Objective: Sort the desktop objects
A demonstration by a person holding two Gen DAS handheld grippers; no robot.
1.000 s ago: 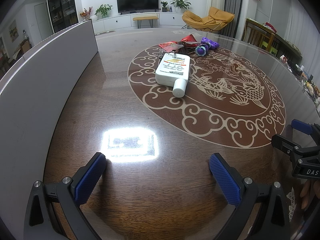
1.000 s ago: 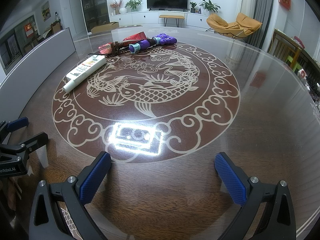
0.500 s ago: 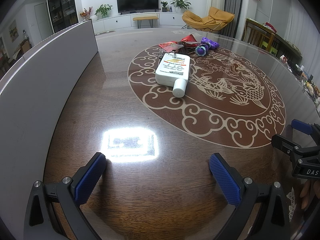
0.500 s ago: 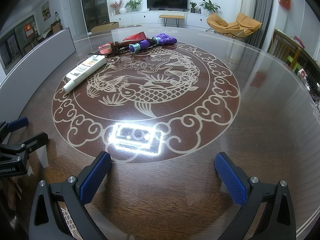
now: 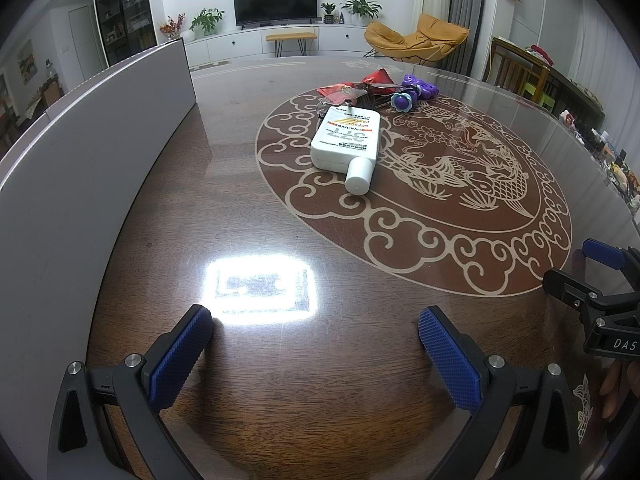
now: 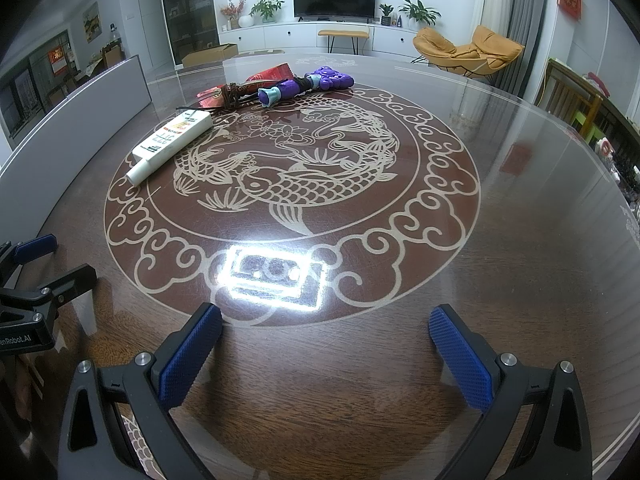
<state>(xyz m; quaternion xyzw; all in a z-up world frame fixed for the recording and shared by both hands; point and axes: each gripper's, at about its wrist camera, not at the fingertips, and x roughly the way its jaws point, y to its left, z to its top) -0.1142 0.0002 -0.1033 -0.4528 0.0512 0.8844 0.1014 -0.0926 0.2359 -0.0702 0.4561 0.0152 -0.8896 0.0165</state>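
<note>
Both grippers, left gripper (image 5: 316, 344) and right gripper (image 6: 324, 344), gape wide, holding nothing. The white bottle (image 5: 346, 142) lies flat, well ahead on the table (image 5: 248, 216) (nearest of the pile). Reach for its narrow body, 1 gripper only.

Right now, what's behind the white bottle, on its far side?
Behind the white bottle lies a pile: red packets, a dark cord bundle and a purple toy. A black cord end touches the bottle's base. Anything under the pile is hidden.
</note>
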